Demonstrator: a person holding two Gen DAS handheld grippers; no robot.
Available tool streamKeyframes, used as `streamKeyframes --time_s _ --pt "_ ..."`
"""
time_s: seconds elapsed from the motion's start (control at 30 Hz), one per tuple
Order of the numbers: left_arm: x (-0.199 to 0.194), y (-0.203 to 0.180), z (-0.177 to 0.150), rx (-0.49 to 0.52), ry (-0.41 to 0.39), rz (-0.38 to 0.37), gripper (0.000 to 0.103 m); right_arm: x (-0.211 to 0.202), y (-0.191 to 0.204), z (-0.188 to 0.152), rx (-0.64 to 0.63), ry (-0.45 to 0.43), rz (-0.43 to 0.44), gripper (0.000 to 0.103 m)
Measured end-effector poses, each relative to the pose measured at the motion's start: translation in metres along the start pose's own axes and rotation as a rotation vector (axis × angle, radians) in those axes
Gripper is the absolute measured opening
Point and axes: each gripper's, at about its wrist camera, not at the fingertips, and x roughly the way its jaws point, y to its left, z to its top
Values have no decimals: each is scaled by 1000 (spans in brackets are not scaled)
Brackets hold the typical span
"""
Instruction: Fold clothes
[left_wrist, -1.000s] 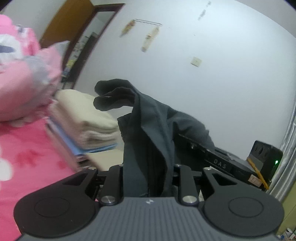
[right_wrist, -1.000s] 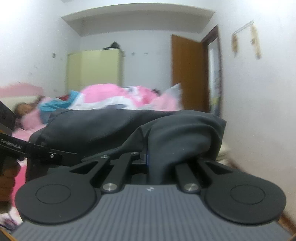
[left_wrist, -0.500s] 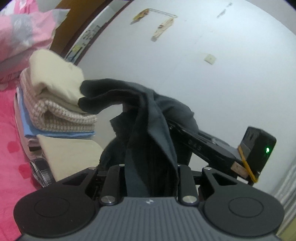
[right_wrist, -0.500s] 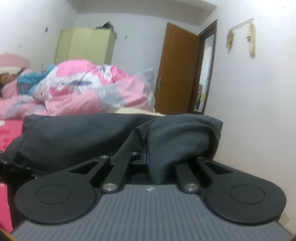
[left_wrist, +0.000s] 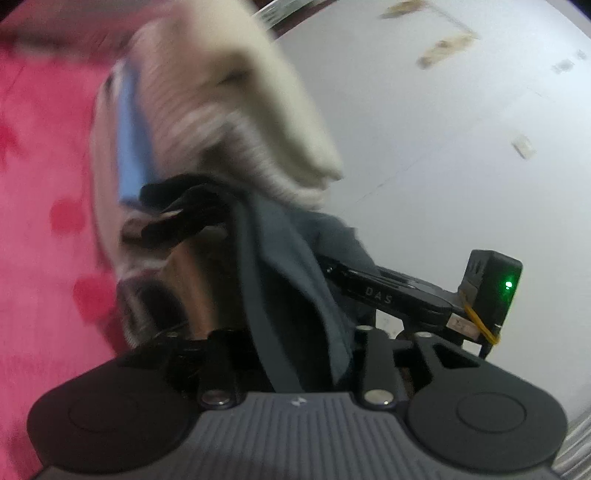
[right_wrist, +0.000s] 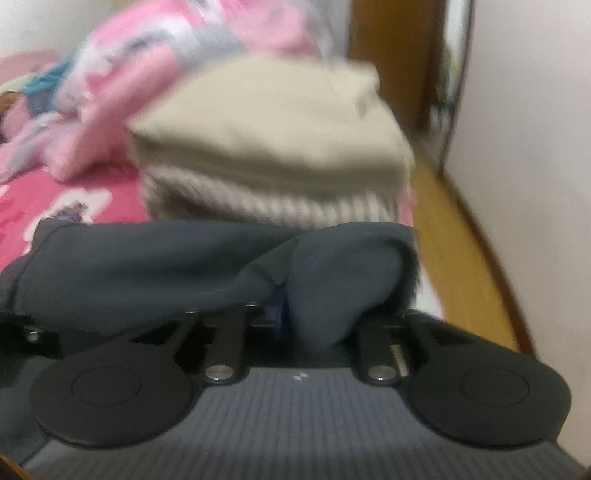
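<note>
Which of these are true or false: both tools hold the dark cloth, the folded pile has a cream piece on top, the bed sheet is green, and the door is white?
1. Both the left gripper and the right gripper hold the dark garment. True.
2. The folded pile has a cream piece on top. True.
3. The bed sheet is green. False: it is pink-red.
4. The door is white. False: it is brown wood.
</note>
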Motion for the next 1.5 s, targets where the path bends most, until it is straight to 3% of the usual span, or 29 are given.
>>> streamKeyframes --time_s 0.1,0.2,0.27,0.33,0.47,0.53,0.63,0.73,0.77,0.9,1.0,1.07,1.23,1.37,1.43,1.5 --pt "-9 14 7 -51 1 -22 49 -4 -9 -1 72 23 -116 63" --pt "-25 23 13 -63 -29 -29 58 -35 -17 -5 128 -64 -243 65" --pt "-44 25 12 -31 -85 6 59 -60 -21 -8 180 -143 -301 65" --pt "-57 20 11 40 -142 41 58 -82 -19 -13 183 -211 -312 63" --pt "-78 8 11 197 -254 109 58 -82 12 -3 94 -243 -196 55" --pt "-63 -6 6 285 -217 116 61 -60 28 5 61 -192 -160 54" --pt "-27 -14 5 338 -66 170 63 -14 26 4 104 -30 -198 53" --pt "-19 -6 2 312 -26 221 62 -9 3 -10 271 39 -289 53" --pt "-23 -3 2 300 -27 224 62 -20 -8 -17 350 14 -312 53" --pt "-56 -1 7 318 -63 228 69 -114 -30 -65 575 -226 -363 56" --pt "-84 -15 8 391 -84 262 76 -174 -8 -110 615 -352 -305 57" --pt "-104 -27 4 443 -86 262 82 -192 19 -129 573 -397 -257 58" --pt "-152 -57 -25 540 6 258 91 -187 100 -138 300 -393 -248 62" --pt "-200 -63 -61 569 70 250 94 -164 127 -121 139 -426 -242 66" --pt "-221 -59 -76 555 83 247 94 -150 121 -118 172 -399 -246 66" --pt "-243 -49 -87 527 76 247 95 -133 94 -129 350 -347 -215 66"
